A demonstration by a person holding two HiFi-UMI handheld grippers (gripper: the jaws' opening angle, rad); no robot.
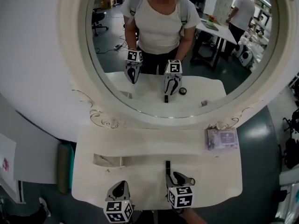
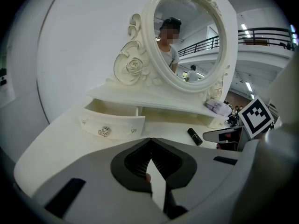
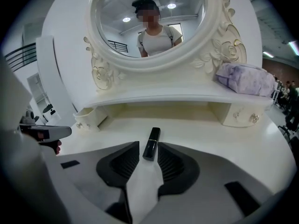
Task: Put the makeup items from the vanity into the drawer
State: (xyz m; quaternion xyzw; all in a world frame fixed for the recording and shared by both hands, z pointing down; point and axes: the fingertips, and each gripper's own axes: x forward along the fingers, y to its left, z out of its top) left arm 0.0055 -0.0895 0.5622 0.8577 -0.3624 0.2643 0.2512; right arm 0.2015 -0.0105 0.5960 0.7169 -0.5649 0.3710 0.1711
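drawer (image 1: 108, 161) open, seemingly empty; right claw (image 3: 148, 144) spread around the lipstick (image 3: 152, 139) near the counter's (image 1: 219, 171) front edge; left claw (image 2: 149, 141) closed, empty.

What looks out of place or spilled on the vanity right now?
Nothing spilled or damaged. The black lipstick lies on its side on the vanity top, between the jaws of the open right gripper. The left drawer stands pulled out, ready for it.
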